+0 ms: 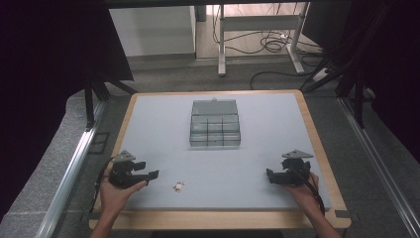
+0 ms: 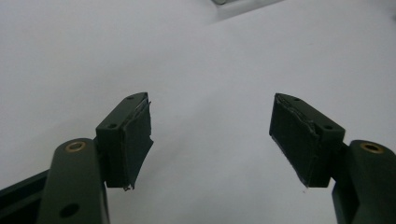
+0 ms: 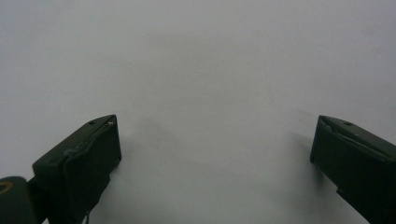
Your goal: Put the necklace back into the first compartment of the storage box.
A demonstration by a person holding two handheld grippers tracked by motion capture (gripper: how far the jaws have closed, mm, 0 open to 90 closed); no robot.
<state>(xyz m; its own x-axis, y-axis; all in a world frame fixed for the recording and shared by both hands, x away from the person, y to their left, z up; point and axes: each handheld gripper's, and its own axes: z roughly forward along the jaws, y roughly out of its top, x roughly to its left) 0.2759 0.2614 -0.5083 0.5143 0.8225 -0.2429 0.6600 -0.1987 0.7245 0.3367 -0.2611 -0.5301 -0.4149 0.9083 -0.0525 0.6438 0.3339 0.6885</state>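
Now your left claw (image 1: 151, 174) and right claw (image 1: 270, 173) gape empty, flanking the near side of the clear plastic compartment box (image 1: 215, 124) mid-table (image 1: 163, 119); a small pale object (image 1: 178, 186) lies nearer you.

one compartment box (image 1: 215, 130); two tools; one small trinket (image 1: 178, 186)

left gripper (image 2: 212, 140): two black jaws spread wide, nothing between | pads (image 2: 137, 140): dark, frayed at edges | pale grey matte table surface (image 2: 210, 60): beneath and beyond the jaws
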